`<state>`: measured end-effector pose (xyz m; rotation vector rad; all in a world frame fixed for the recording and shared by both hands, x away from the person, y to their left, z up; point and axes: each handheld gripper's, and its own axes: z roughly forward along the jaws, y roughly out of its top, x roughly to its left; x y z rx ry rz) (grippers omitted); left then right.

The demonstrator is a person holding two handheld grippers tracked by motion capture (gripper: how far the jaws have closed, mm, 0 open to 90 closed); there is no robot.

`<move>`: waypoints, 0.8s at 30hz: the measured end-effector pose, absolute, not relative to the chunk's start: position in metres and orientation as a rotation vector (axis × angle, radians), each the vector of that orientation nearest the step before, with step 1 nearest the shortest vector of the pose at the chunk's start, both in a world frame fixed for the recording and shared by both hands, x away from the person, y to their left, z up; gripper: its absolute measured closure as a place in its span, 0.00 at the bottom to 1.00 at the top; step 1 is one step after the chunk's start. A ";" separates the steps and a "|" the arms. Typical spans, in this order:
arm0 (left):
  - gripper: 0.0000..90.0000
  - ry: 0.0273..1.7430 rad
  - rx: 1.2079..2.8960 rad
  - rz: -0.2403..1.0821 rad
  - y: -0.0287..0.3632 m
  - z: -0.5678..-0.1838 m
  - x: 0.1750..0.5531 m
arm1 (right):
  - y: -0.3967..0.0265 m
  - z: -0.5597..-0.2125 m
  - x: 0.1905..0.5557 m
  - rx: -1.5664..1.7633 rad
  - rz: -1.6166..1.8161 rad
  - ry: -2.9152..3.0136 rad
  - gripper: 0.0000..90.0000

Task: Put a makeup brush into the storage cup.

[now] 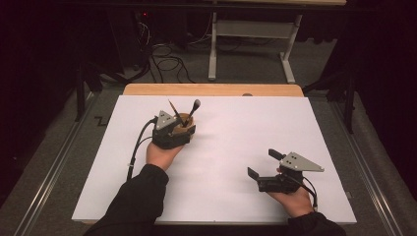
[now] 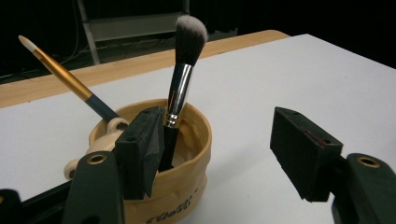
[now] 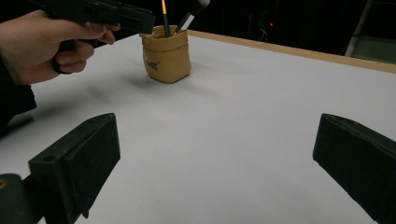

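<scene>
A tan pot (image 2: 187, 154) shaped like a rolled paper bag stands on the white board (image 1: 236, 128), left of centre. In it lean a makeup brush (image 2: 180, 84) with a grey-white head and a thin gold-and-blue brush (image 2: 70, 79). My left gripper (image 2: 219, 154) is open just over the pot; its left pad sits at the rim beside the makeup brush's handle, and its right pad is well clear of the pot. From above, the left gripper (image 1: 181, 129) covers the pot's near side. My right gripper (image 1: 264, 163) rests open at the front right, with nothing between its jaws (image 3: 215, 158).
The white board lies on a wooden table whose bare strip (image 1: 211, 89) shows along the far edge. Beyond it are floor cables (image 1: 167, 64) and a white table frame (image 1: 251, 44). In the right gripper view the pot (image 3: 167, 56) stands beside the left hand (image 3: 42, 42).
</scene>
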<state>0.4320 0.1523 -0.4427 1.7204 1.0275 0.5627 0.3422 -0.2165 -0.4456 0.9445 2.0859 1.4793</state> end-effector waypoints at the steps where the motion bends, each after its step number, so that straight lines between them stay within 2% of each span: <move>1: 0.37 1.026 1.720 0.560 0.153 -0.443 0.431 | -0.217 -0.446 0.342 0.942 1.479 2.085 0.01; 5: 0.31 1.023 1.708 0.523 0.157 -0.443 0.426 | -0.216 -0.445 0.342 0.944 1.477 2.084 0.01; 24: 0.12 0.985 1.746 0.529 0.174 -0.437 0.391 | -0.219 -0.445 0.342 0.950 1.472 2.072 0.01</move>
